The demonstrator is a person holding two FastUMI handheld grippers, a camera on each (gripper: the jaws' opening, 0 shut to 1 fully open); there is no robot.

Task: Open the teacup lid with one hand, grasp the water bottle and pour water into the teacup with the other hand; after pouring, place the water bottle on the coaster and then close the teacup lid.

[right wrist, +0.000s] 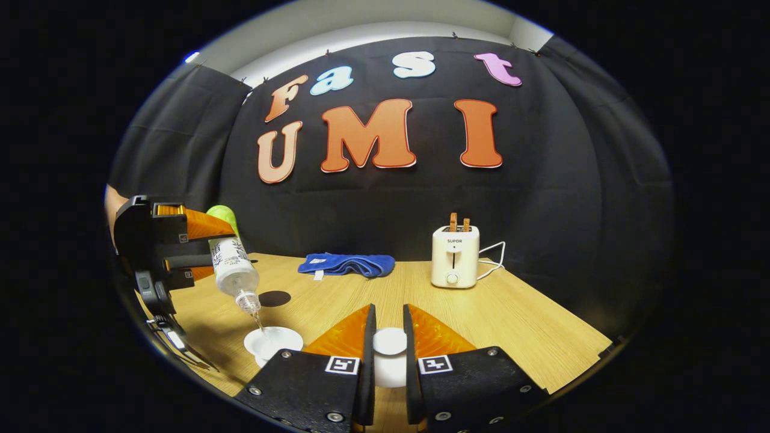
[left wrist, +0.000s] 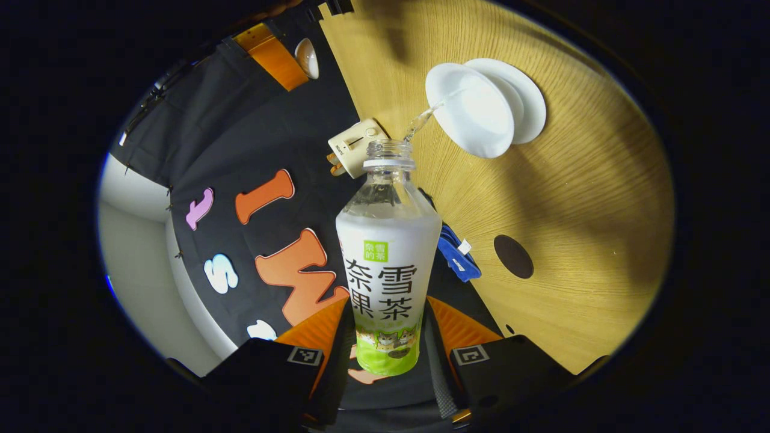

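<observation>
The left tongs [right wrist: 198, 249] pinch the bottle [right wrist: 233, 267], tilted neck-down, its stream falling into the open teacup [right wrist: 271, 344] on the counter [right wrist: 511, 325]. The coaster [right wrist: 274, 298] lies just beyond. Rightward, the right tongs [right wrist: 389, 349] pinch the lid [right wrist: 390, 341], nearer the cup.

Black gripper [right wrist: 385, 361] bodies, square coded markers, screws; possibly cable.

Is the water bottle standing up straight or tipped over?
Tipped. The left gripper holds the water bottle with its open mouth slanting down, and a thin stream of water runs from it into the teacup.
</observation>
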